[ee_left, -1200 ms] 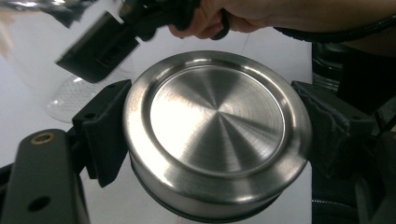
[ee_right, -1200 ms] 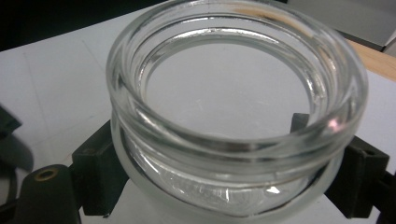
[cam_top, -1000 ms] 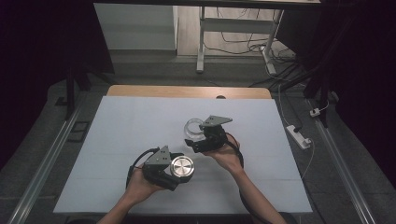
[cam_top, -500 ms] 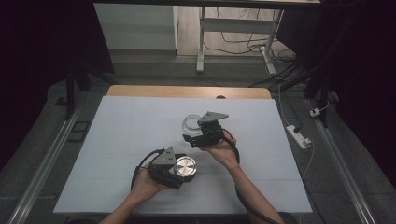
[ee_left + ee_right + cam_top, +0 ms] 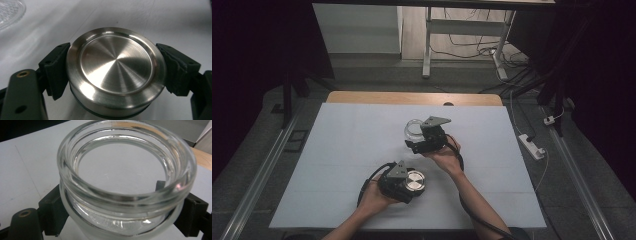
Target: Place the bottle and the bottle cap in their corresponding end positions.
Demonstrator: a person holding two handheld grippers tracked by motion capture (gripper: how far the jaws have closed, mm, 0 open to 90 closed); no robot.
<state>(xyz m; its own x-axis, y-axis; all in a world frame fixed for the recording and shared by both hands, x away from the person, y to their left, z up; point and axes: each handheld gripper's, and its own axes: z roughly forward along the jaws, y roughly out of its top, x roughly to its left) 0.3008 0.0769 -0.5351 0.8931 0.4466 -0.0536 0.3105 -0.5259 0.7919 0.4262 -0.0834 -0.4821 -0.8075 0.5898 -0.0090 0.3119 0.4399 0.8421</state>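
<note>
White sheeting covers the table (image 5: 337,150), leaving a strip of bare wood along the far edge; dark floor, cables and a power strip (image 5: 532,145) lie beyond the right edge.

Left gripper (image 5: 404,183): located near the front edge, slightly left of centre; its jaws are closed on a round stainless-steel lid (image 5: 415,181); in the left gripper view the black pads (image 5: 58,68) press against opposite sides of the lid (image 5: 116,70), whose brushed, recessed top faces upward; a dark seal ring runs round the lid's lower edge; white sheeting lies beneath, though contact with it cannot be confirmed; the rim of a patterned glass item (image 5: 10,11) enters at the upper left corner of that view.

Right gripper (image 5: 419,144): located about mid-table, farther back than the left gripper and well apart from it; its jaws are clamped on a clear glass jar (image 5: 413,130); in the right gripper view the jar (image 5: 125,182) stands mouth-up, uncovered, with the pads (image 5: 53,207) bearing on the wall below the threaded neck; the jar interior holds nothing visible.
</note>
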